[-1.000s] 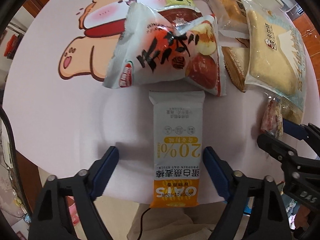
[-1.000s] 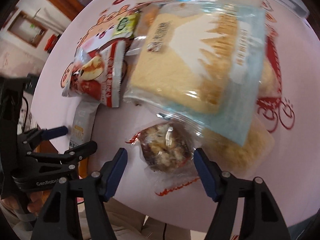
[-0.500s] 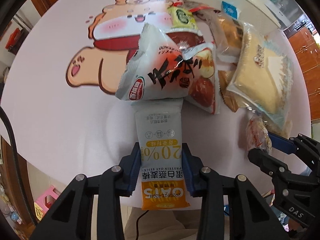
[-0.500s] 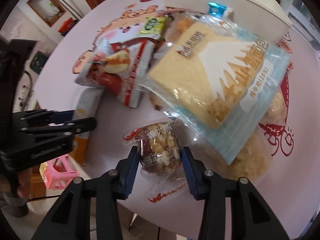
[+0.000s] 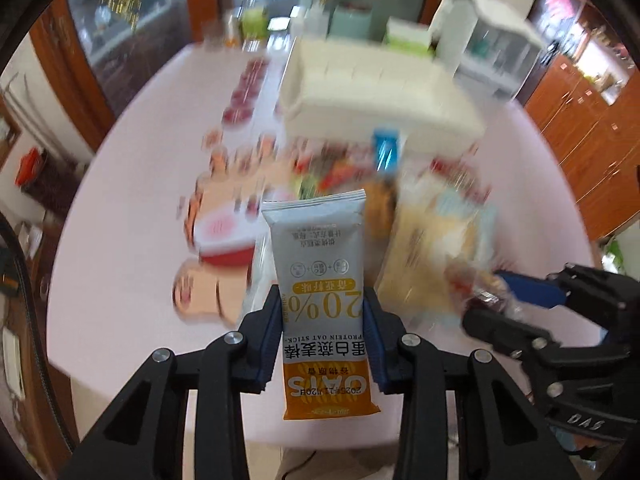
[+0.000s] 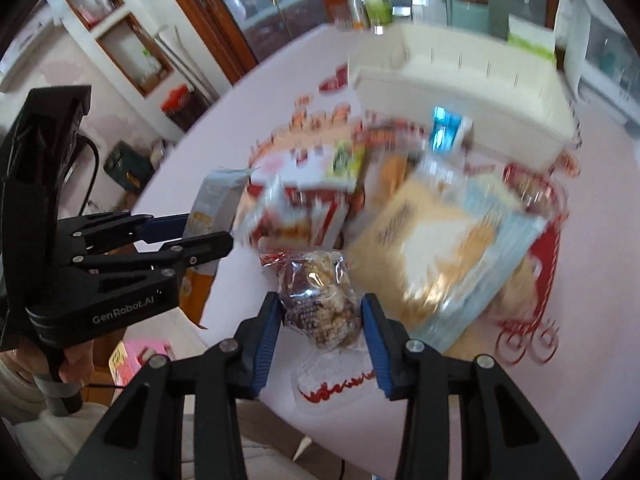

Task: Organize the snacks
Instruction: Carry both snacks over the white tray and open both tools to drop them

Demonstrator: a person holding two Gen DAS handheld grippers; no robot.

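My left gripper [image 5: 323,334] is shut on a white and orange oat stick packet [image 5: 322,280] and holds it lifted above the pink table [image 5: 132,216]. My right gripper [image 6: 322,320] is shut on a clear-wrapped brown nut snack [image 6: 318,298], also lifted. The right gripper also shows in the left wrist view [image 5: 496,300], and the left gripper in the right wrist view [image 6: 200,236]. A pile of snacks lies ahead: a large cake pack [image 6: 436,256], a red and white bag [image 6: 296,216], a blue packet [image 6: 446,128].
A white divided storage box [image 6: 460,80] stands on the table behind the snack pile; it also shows in the left wrist view [image 5: 376,96]. Cabinets and bottles stand beyond the table. The table's near edge is just under both grippers. The scene is blurred.
Both grippers closed on their snacks and lifted them off the table. Both views tilted up from looking down at the table to looking across it at the box.
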